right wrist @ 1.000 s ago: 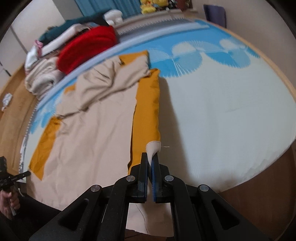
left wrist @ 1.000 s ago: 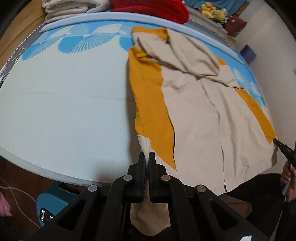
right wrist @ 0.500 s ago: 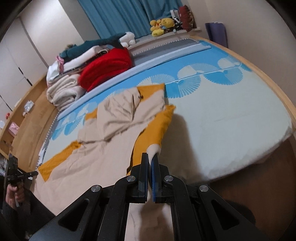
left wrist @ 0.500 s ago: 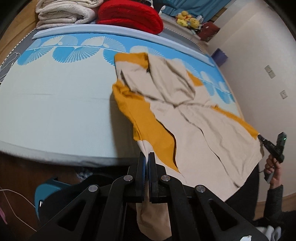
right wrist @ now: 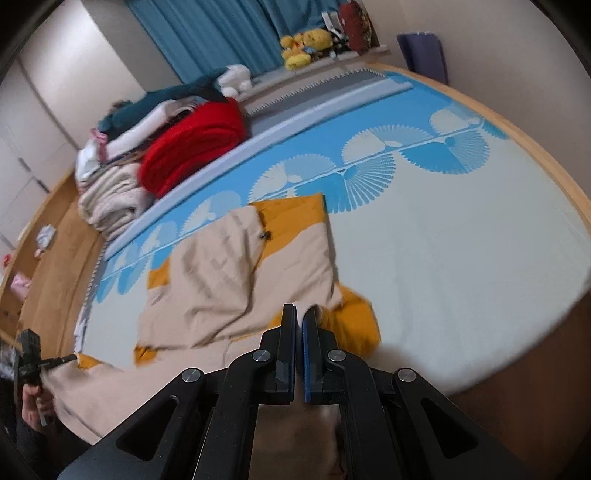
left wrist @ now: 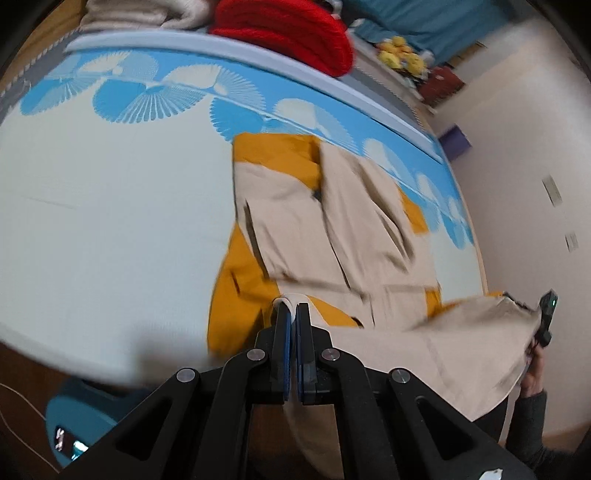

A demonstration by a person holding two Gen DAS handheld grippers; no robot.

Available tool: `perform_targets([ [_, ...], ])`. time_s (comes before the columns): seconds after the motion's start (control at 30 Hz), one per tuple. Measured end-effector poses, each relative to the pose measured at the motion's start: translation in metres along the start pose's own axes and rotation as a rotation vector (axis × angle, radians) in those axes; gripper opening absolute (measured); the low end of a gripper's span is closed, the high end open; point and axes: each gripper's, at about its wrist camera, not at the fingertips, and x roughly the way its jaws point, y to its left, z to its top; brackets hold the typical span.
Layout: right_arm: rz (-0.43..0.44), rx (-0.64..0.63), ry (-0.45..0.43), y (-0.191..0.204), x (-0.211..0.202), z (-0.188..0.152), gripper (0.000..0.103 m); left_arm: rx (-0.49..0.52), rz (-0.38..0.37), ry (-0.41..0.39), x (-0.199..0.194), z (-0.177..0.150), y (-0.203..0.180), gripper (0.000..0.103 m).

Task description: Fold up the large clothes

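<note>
A large beige garment with mustard-yellow panels (left wrist: pixel 295 229) lies lengthwise on the bed (left wrist: pixel 110 221). My left gripper (left wrist: pixel 291 306) is shut on one corner of its near hem, and the cloth hangs below the fingers. My right gripper (right wrist: pixel 303 308) is shut on the other hem corner. Between them the hem is lifted off the bed and sags in a band over the garment (right wrist: pixel 236 273). The right gripper (left wrist: pixel 546 314) shows at the far right of the left wrist view. The left gripper (right wrist: pixel 68 357) shows at the far left of the right wrist view.
A red blanket (left wrist: pixel 284 33) and folded pale bedding (right wrist: pixel 110 199) are stacked at the bed's far end, with plush toys (right wrist: pixel 303 44) and a blue curtain behind. A blue object (left wrist: pixel 74 417) sits on the floor at the near left. A wall stands close on the right.
Both grippers have risen and moved forward with the hem. The garment's near half has come up off the bed edge and now doubles over the far half.
</note>
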Motion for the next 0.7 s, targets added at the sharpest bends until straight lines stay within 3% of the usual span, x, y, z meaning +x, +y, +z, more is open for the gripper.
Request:
perform_targets([
  [0.1, -0.027, -0.012, 0.028, 0.0, 0.059, 0.038, 0.003, -0.073, 0.013, 0.019, 0.047, 0.047, 0.022, 0.001],
  [0.2, -0.064, -0.016, 0.074, -0.003, 0.114, 0.062, 0.003, -0.128, 0.032, 0.056, 0.089, 0.073, 0.039, 0.001],
  [0.27, -0.094, -0.008, 0.123, -0.007, 0.15, 0.071, 0.003, -0.148, 0.084, 0.115, 0.116, 0.084, 0.046, 0.001],
  [0.47, -0.125, 0.017, 0.231, -0.018, 0.204, 0.094, 0.003, -0.097, 0.137, 0.153, 0.135, 0.107, 0.04, 0.004],
  [0.53, -0.126, 0.023, 0.249, -0.02, 0.211, 0.096, 0.003, -0.138, 0.143, 0.154, 0.131, 0.11, 0.049, 0.009],
  [0.63, -0.096, 0.066, 0.227, -0.023, 0.211, 0.1, 0.003, -0.22, 0.131, 0.075, 0.11, 0.112, 0.066, 0.008],
  [0.7, -0.048, 0.13, 0.179, -0.028, 0.205, 0.101, 0.01, -0.273, 0.127, 0.022, 0.095, 0.106, 0.076, 0.013],
])
